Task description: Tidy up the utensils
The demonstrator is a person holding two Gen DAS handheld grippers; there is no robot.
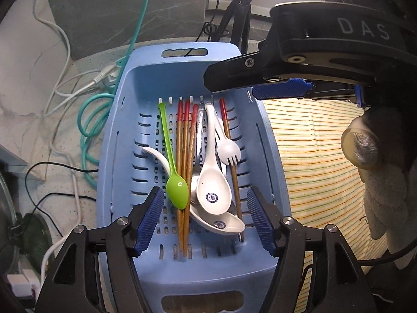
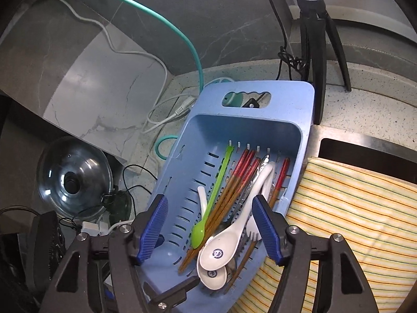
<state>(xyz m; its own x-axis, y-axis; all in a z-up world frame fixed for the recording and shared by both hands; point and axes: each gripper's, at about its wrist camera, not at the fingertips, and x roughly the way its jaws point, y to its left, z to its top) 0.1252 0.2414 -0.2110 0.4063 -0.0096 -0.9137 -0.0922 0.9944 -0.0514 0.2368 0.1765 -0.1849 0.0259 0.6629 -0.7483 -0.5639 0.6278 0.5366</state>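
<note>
The left gripper (image 1: 206,221) is wide open and holds nothing; its blue pads (image 1: 149,221) sit above the near end of the blue basket (image 1: 125,135). The right gripper (image 2: 209,228) is wide open too, with nothing in it, and it hangs over the same basket. Inside the basket, nearest the grippers, two white soup spoons (image 1: 213,193) lie one on top of the other, bowls at the near end. Just beside them on the left is the green spoon (image 1: 177,190), with its long thin handle running to the far end. A third white spoon (image 1: 156,155) pokes out from under the green one. Brown chopsticks with red tips (image 1: 186,154) lie lengthwise down the middle, and one more chopstick lies on the right. A small white fork (image 1: 228,150) rests on top near that one. A shiny metal handle (image 1: 200,120) peeks out between the chopsticks and the white spoons. To the right of the basket is a striped yellow cloth (image 1: 312,156). On the worktop (image 2: 365,104) to the left lie a teal cable (image 1: 91,120) and white cables (image 1: 62,91). A glass pot lid (image 2: 73,180) sits off to the left, and a black tripod (image 2: 315,52) stands behind the basket.
</note>
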